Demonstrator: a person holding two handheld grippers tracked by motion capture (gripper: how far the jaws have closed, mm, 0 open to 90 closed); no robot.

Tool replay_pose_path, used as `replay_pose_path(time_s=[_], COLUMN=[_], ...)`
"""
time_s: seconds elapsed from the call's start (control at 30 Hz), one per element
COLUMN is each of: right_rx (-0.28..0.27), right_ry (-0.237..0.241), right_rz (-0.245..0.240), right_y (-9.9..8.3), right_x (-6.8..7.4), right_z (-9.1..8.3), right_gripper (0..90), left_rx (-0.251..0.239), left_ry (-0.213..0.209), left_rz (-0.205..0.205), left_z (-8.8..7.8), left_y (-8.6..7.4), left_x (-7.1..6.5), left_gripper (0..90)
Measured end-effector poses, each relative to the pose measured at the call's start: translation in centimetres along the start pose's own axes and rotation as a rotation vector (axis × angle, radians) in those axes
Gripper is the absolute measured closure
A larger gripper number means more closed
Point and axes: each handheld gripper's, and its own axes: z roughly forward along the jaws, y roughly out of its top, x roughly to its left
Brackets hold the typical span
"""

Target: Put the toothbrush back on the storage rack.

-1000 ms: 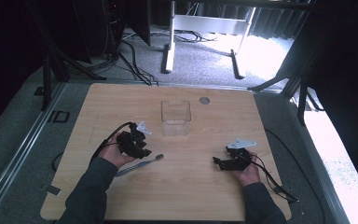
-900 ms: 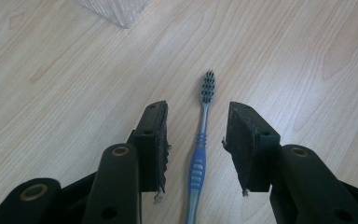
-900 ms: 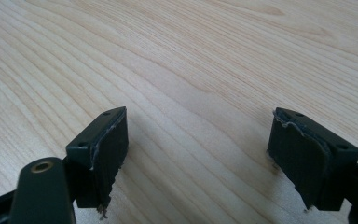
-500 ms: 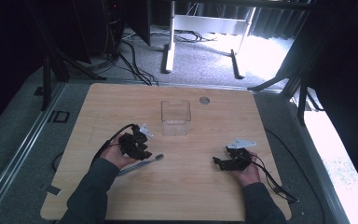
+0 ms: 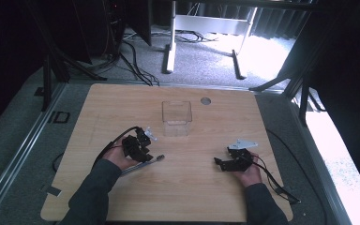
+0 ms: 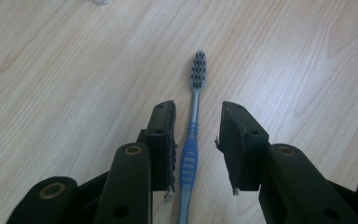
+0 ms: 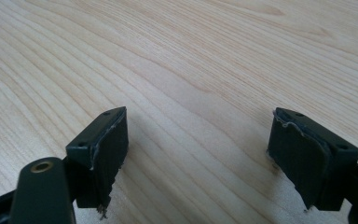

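I have my left gripper (image 6: pixel 196 140) low over the desk (image 5: pixel 215 197), and the toothbrush (image 6: pixel 192 140) lies flat on the wood right between its two fingers (image 6: pixel 163 135). These fingers have just been closing in on the toothbrush. The finger on the left in the left gripper view is just beside the blue grip part of the handle, maybe touching it. The other finger is apart from the handle, with bare wood between them. So I do not have a hold on it yet. The brush head with its dark bristles points away from me, past the fingertips.

From the high view, my left gripper (image 5: pixel 138 146) is on the left half of the desk, and the toothbrush (image 5: pixel 145 164) sticks out beside my left hand (image 5: pixel 117 158), on the side nearer to me.

My right gripper (image 7: pixel 198 154) has its fingers (image 7: pixel 107 149) wide apart with just bare wood between them. From the high view it (image 5: pixel 225 164) sits on the right half of the desk, well apart from the toothbrush.

A clear box (image 5: pixel 176 117) stands near the middle of the desk, farther from me than both grippers. A small round grey disc (image 5: pixel 206 101) sits just behind it.
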Motion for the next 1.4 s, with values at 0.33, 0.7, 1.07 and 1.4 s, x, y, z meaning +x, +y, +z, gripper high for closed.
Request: replay_pose_path(time_s=[0.33,0.7,1.07,1.4], right_rx=[0.0,0.0,0.0,0.0], right_ry=[0.0,0.0,0.0,0.0], right_rz=[0.0,0.0,0.0,0.0], right_y=[0.0,0.0,0.0,0.0], right_x=[0.0,0.0,0.0,0.0], right_z=[0.0,0.0,0.0,0.0], right_gripper=[19.6,19.6,19.6,19.6], left_rx=[0.04,0.101,0.124,0.16], left_ry=[-0.006,-0.023,-0.012,-0.006], left_rz=[0.009,0.019,0.02,0.038], left_z=[-0.1,0.6,0.9,1.1], left_y=[0.2,0.1,0.1,0.2], left_x=[0.2,0.3,0.4,0.3], left_gripper=[66.1,67.1,67.7,68.5])
